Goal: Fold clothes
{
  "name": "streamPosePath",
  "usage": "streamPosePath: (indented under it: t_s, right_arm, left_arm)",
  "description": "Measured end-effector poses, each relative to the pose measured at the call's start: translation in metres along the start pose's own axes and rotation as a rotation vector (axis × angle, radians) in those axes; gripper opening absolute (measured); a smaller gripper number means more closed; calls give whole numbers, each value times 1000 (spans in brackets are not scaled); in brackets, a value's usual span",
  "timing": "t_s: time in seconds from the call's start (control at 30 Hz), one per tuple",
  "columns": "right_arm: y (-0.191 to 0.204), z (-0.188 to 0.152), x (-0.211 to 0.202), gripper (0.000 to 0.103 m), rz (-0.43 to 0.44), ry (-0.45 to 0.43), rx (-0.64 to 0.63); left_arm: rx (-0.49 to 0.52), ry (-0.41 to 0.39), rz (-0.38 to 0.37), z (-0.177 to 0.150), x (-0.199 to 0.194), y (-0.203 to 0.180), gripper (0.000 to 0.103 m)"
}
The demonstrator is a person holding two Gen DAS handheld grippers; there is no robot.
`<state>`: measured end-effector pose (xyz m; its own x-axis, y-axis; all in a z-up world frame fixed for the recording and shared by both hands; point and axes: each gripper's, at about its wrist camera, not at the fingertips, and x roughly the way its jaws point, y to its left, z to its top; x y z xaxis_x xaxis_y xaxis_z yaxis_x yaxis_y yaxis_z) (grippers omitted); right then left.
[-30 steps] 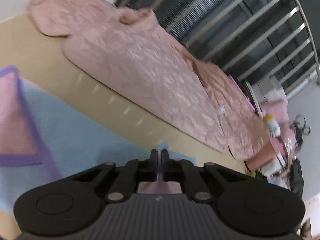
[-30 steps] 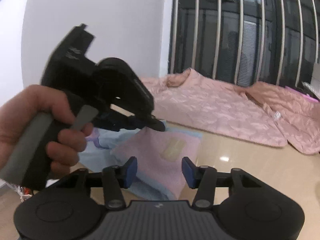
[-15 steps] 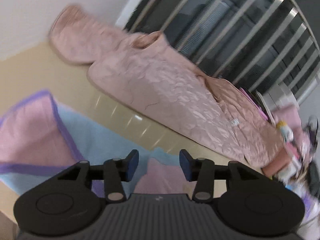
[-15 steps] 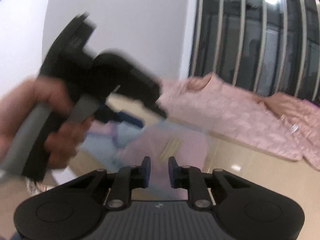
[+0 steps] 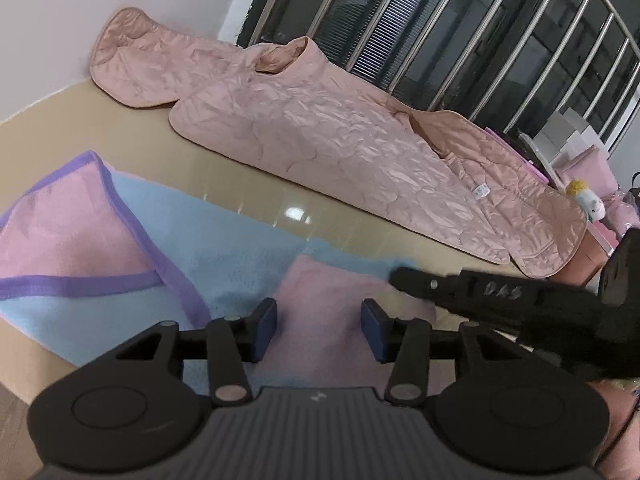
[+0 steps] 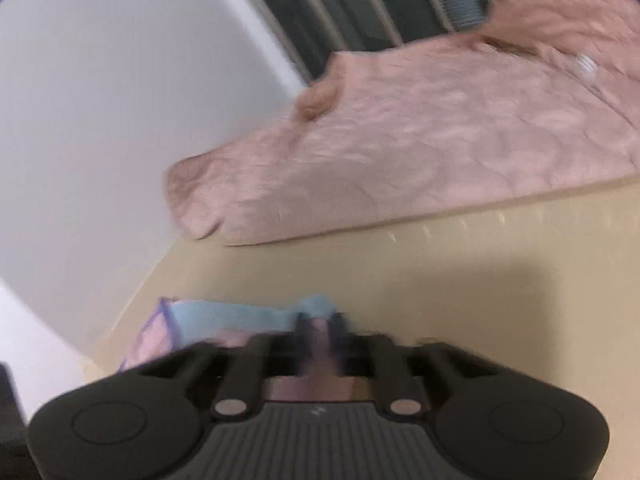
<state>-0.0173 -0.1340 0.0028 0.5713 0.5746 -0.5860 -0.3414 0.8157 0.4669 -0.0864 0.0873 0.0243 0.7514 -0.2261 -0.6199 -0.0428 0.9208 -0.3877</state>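
My left claw (image 5: 319,328) hung open over the pink and blue garment (image 5: 224,240) lying near on the tan floor (image 5: 248,184). My right claw (image 6: 319,330), marked "DAS", pinched its pink edge, blurred. A pink quilt (image 5: 340,132) lay far behind.

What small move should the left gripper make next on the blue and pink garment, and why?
Probably ease the open left gripper down onto the garment's pink fold lying between its fingers, then close. The right gripper, though blurred, looks nearly shut on cloth at the blue and pink garment, so a second hold seems needed before folding.
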Motion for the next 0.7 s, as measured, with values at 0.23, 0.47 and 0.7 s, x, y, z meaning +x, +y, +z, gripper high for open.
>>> streamPosePath:
  t_s: [0.23,0.47,0.7]
  right_arm:
    - [0,-1,-24,40,-17,-54,-23]
    - [1,0,-4,48,88,59,-7]
    - [5,-6,-4,44,90,71,-41]
  left_arm:
    - [-81,-40,125,-18,-34,-1,52]
    - [-287,-48,120,-25,-40,21,55]
    - [-318,-43,84,-26,-24,15,9]
